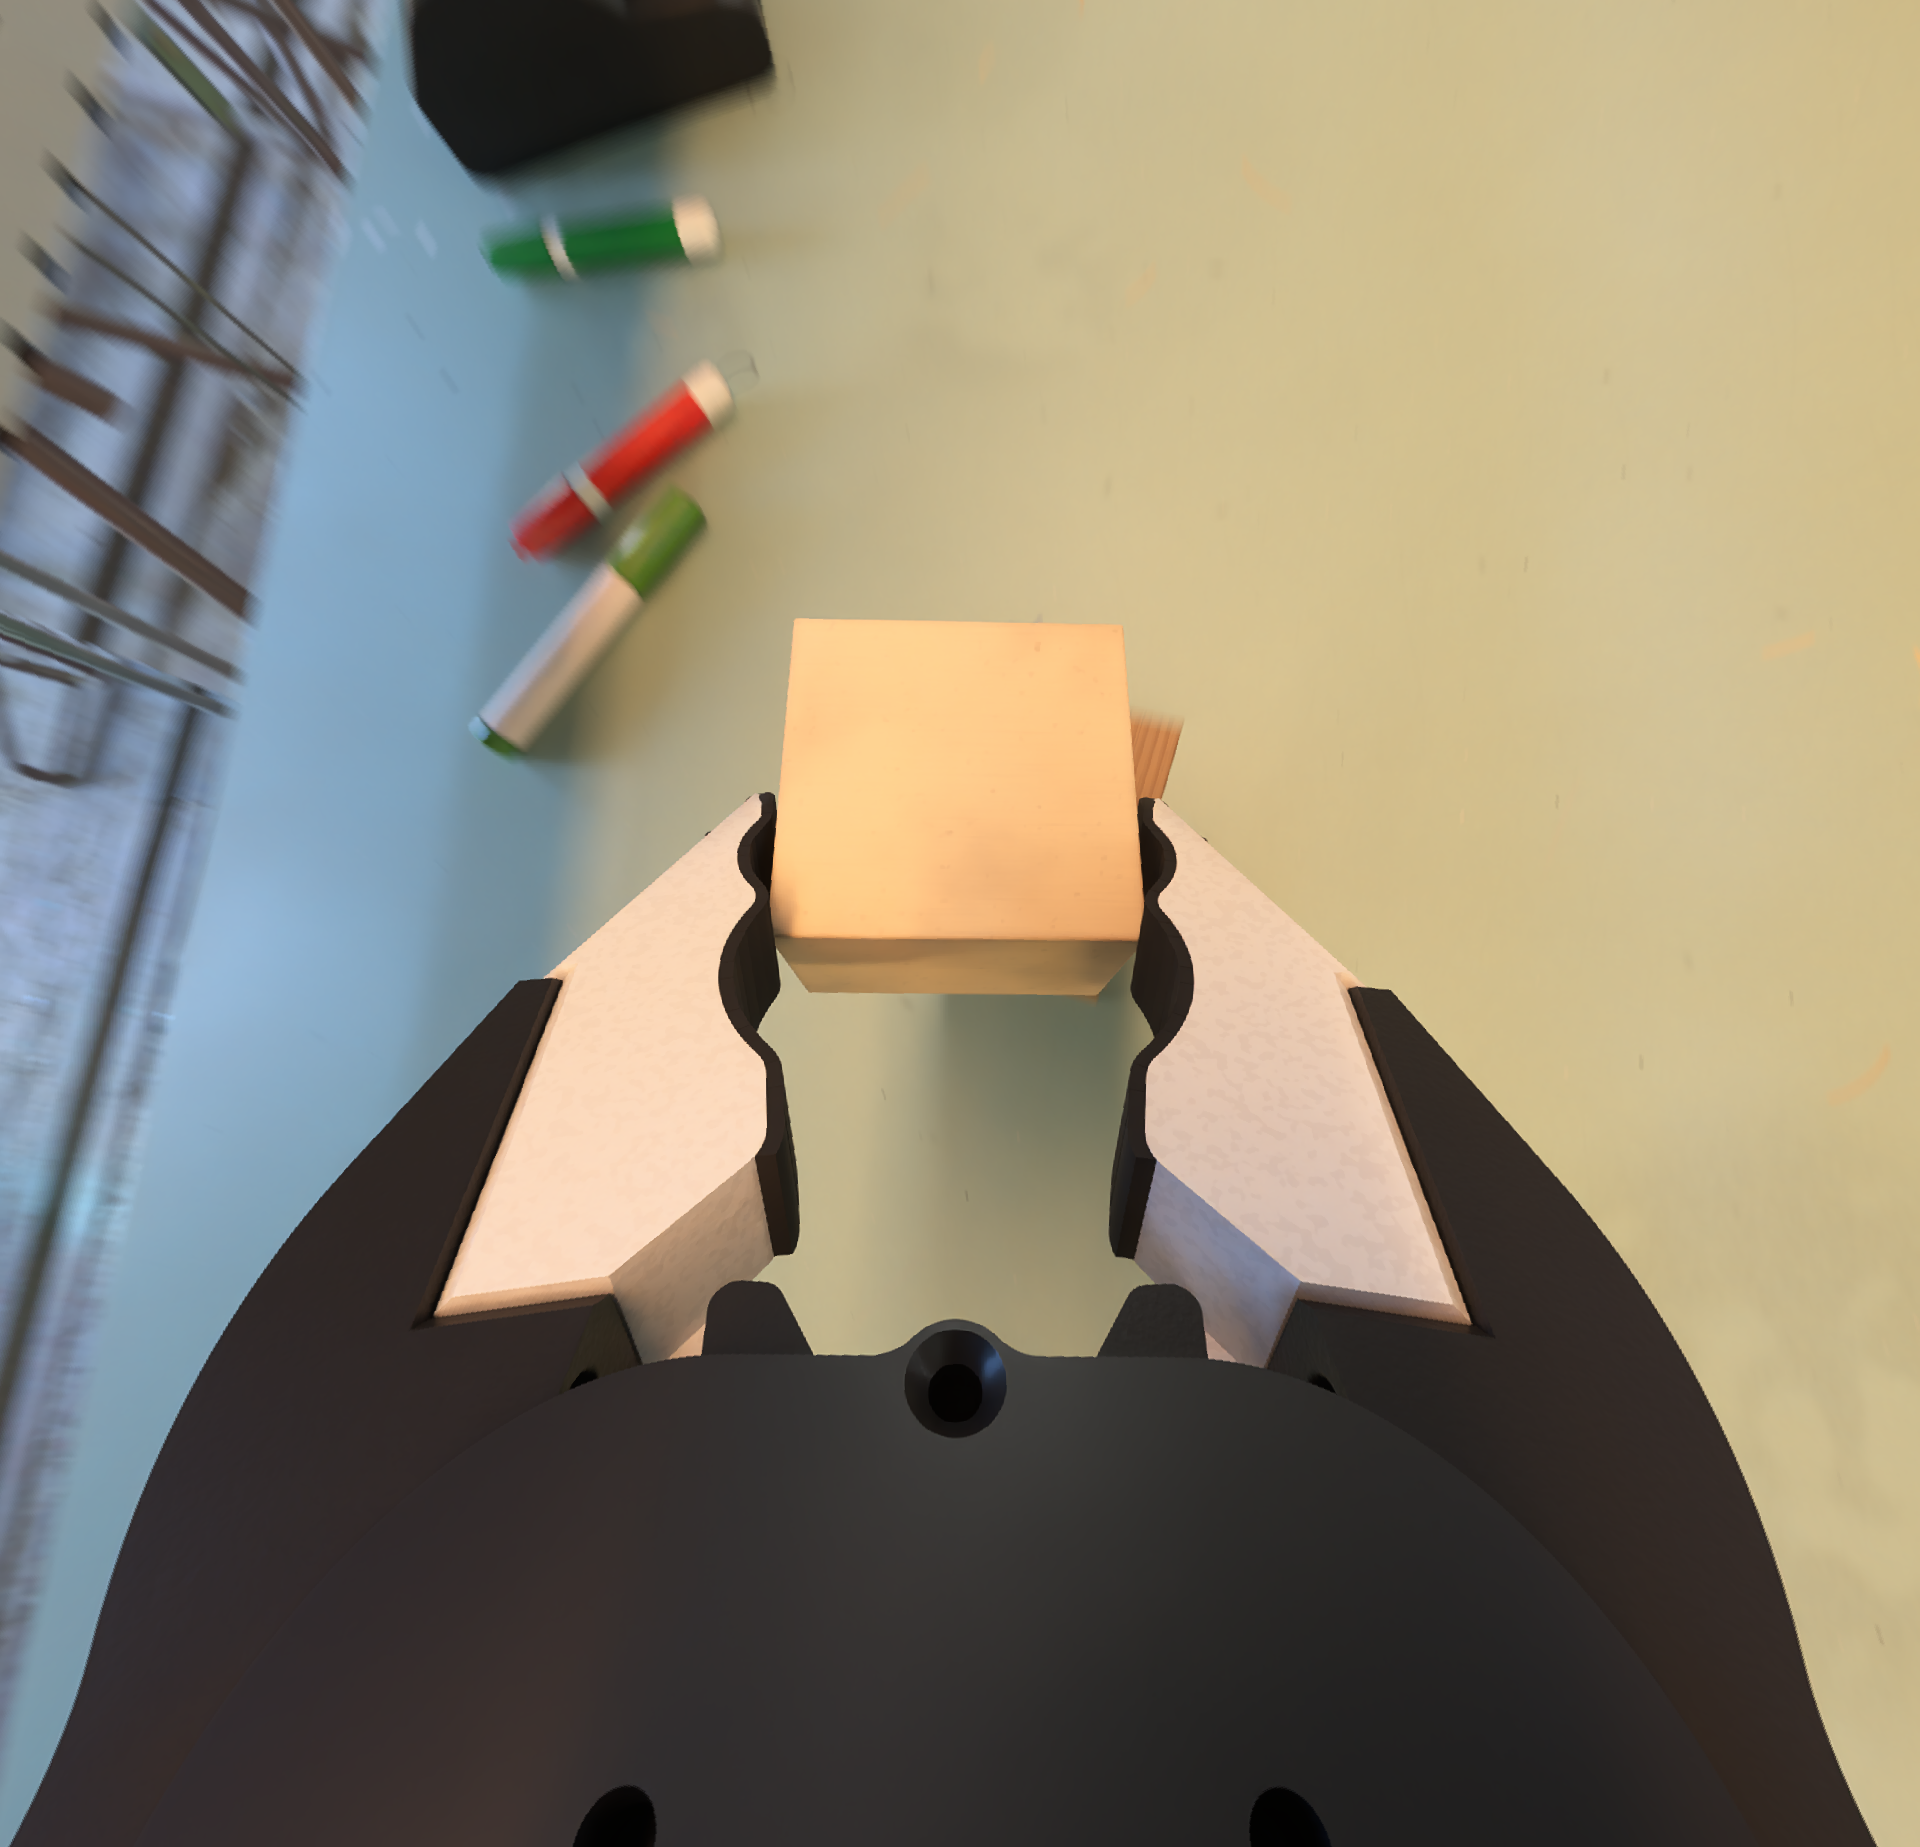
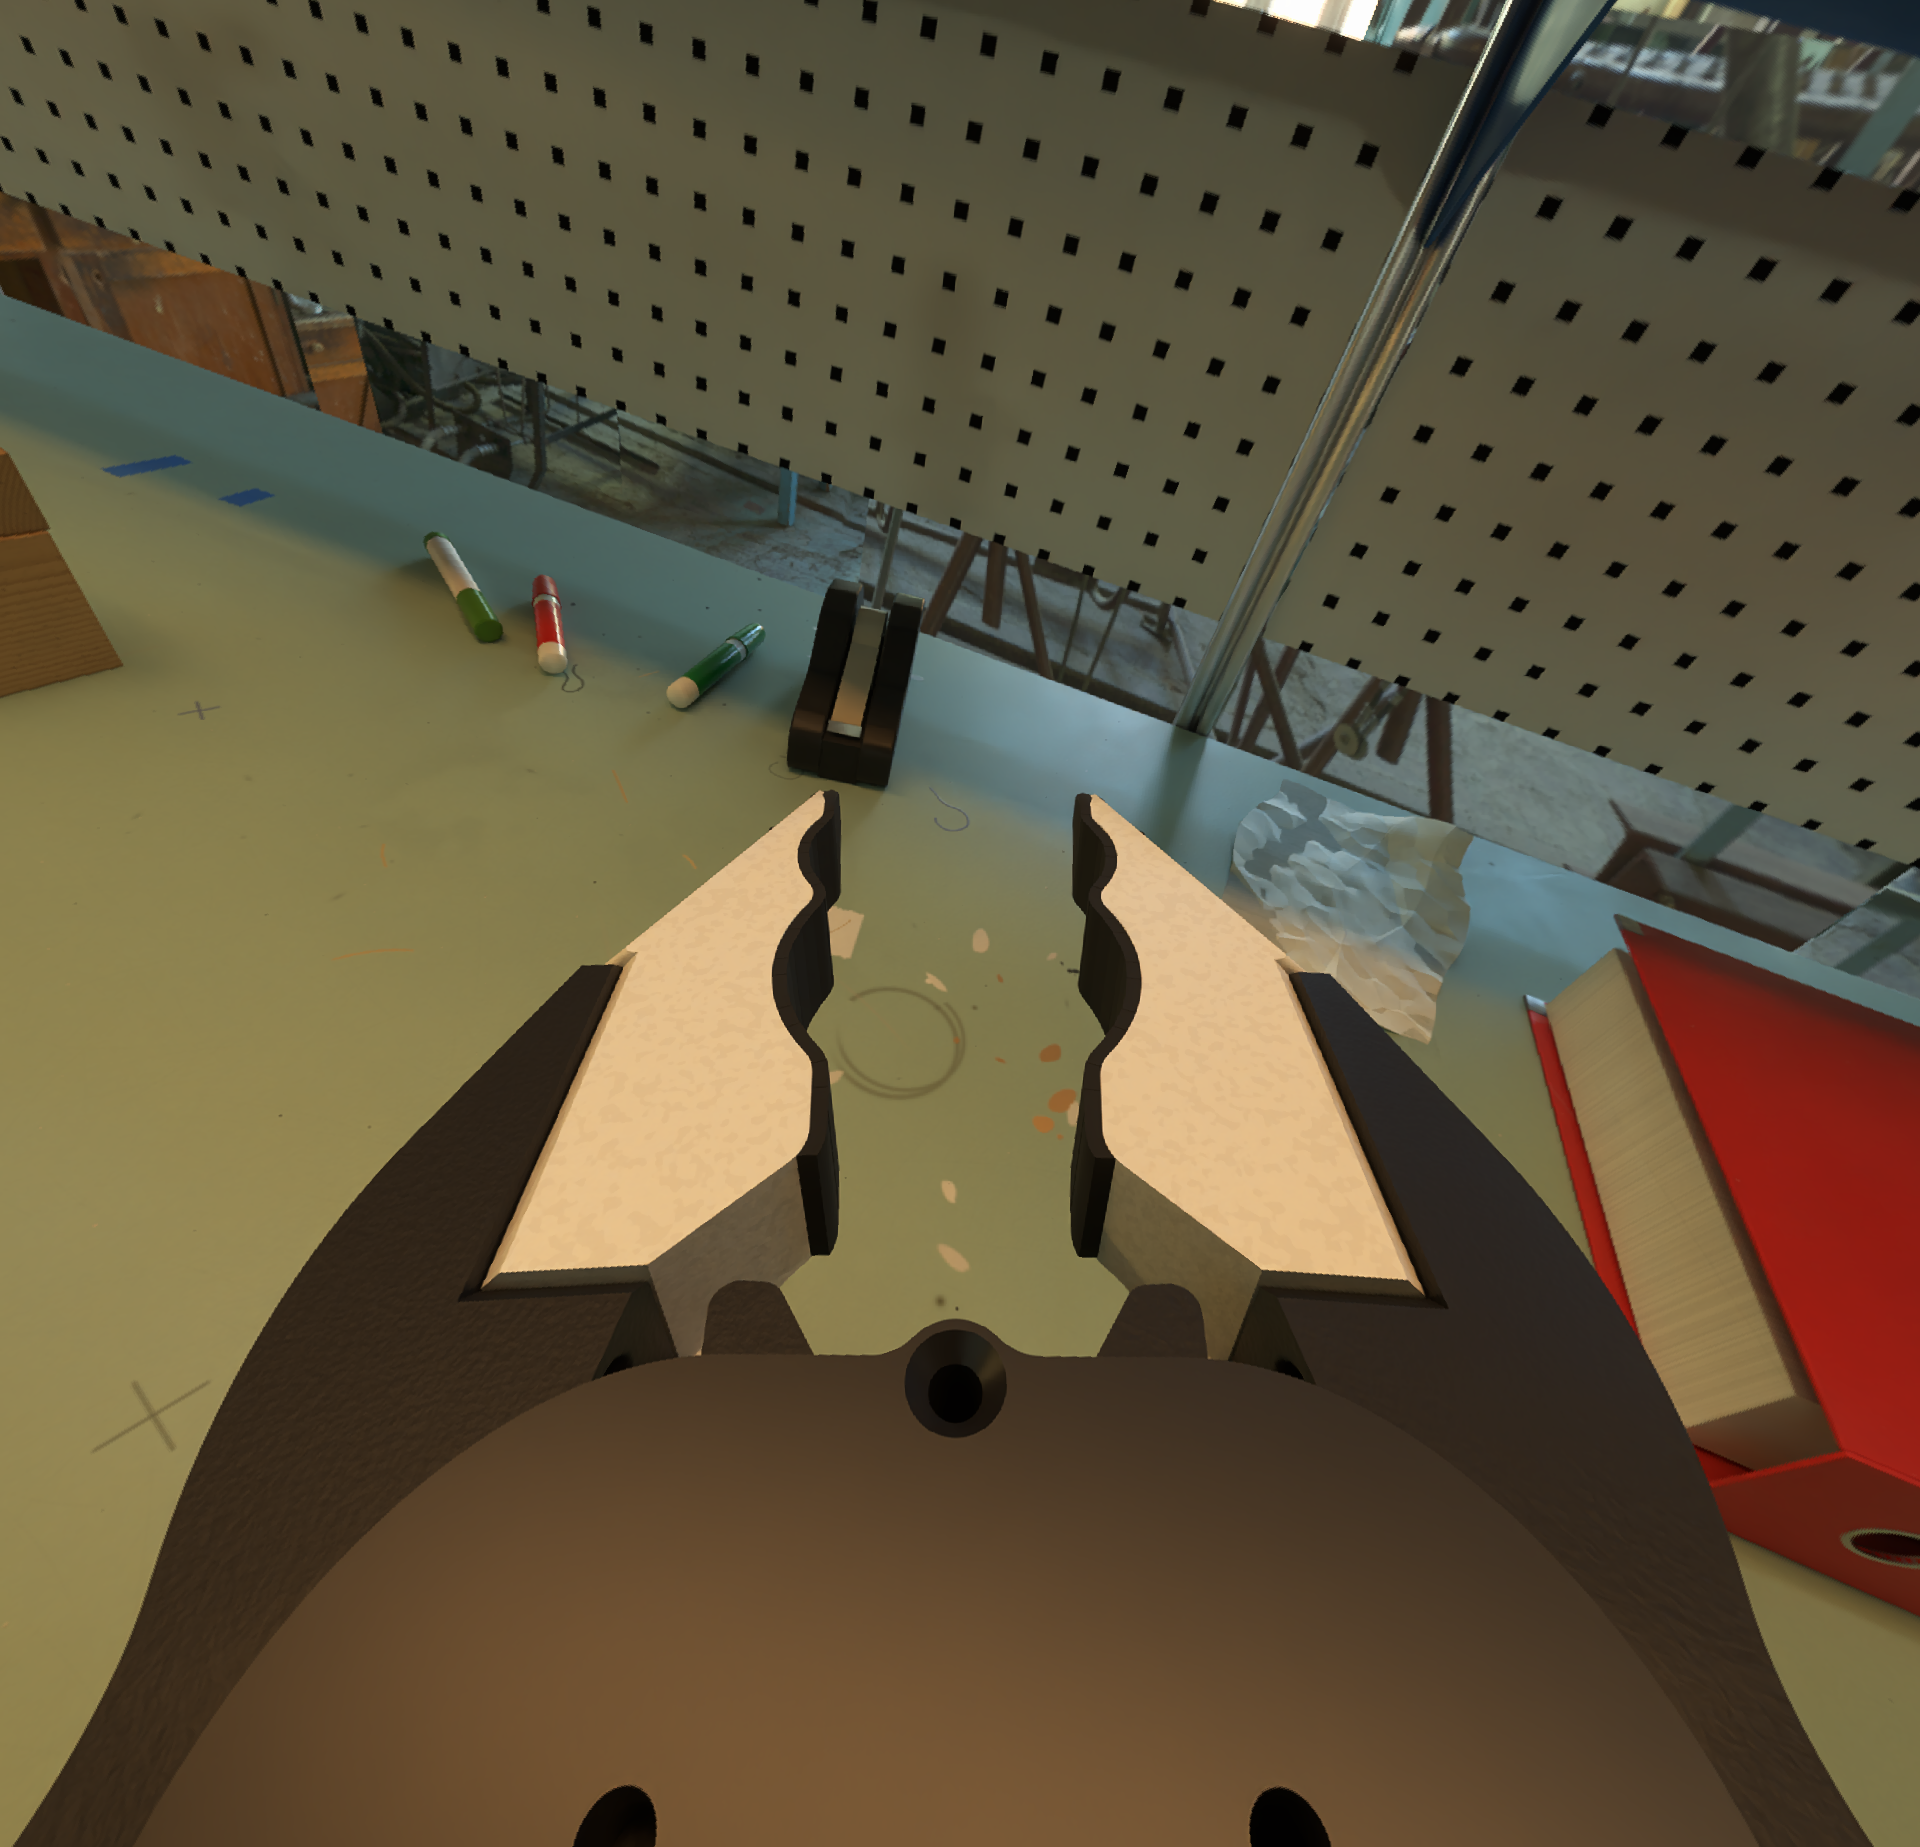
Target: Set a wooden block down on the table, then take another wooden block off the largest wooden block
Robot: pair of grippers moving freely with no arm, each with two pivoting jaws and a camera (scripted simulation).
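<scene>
While the left gripper (image 1: 956,862) pinches the pale cube-shaped wooden block (image 1: 951,789) above the green table (image 1: 1455,550), we lower it level until seated, then spread the fingers; the right gripper (image 2: 954,821) stands spread and empty.

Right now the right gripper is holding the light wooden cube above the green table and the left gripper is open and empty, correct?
Not quite: the sides are swapped. The left wrist view shows the left gripper shut on the light wooden cube above the green table. The right wrist view shows the right gripper open and empty.
</scene>
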